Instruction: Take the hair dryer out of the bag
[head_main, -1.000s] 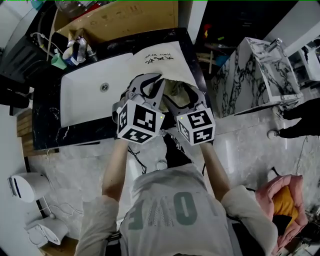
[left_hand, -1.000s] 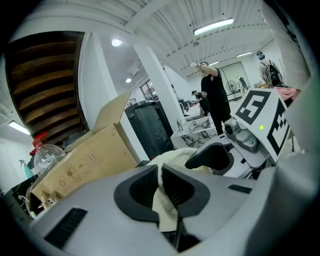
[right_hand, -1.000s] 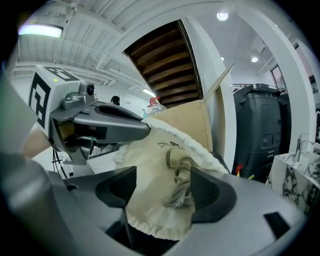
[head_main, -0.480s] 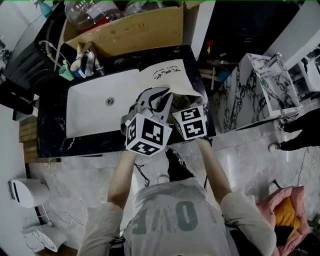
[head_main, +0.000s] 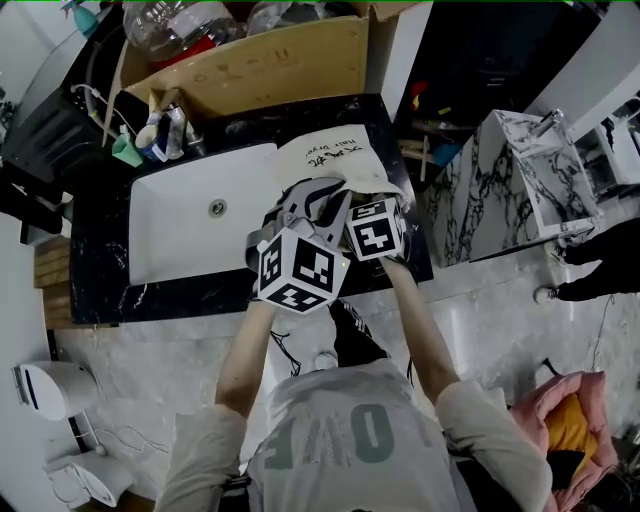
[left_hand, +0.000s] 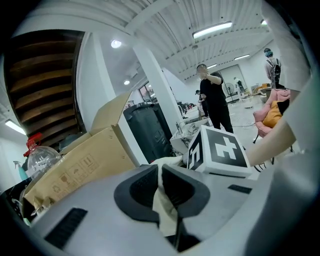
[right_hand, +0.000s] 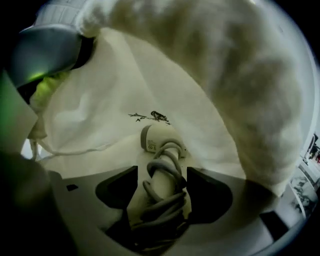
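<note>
Left gripper (left_hand: 159, 175) is clamped tight on a fold of cream cloth, the rim of the cloth bag (head_main: 340, 155). We judge that it lifts this edge so that the mouth gapes and the bag cannot slide on the black counter (head_main: 100, 250). Just to its right, the right gripper (right_hand: 161, 187) is sunk in the bag's mouth. Its jaws stand wide on either side of the hair dryer (right_hand: 159, 145), whose grey cord (right_hand: 165, 200) is wound round the handle. We see no squeeze on it yet, so we read this as lining up for the grasp. The dryer lies inside the bag, on its lower cloth wall, with its head pointing deeper in

Of the containers, the white sink basin (head_main: 170, 230) at the left shows only its drain. The cardboard box (head_main: 260, 60) behind holds clear plastic bottles (head_main: 170, 25)
</note>
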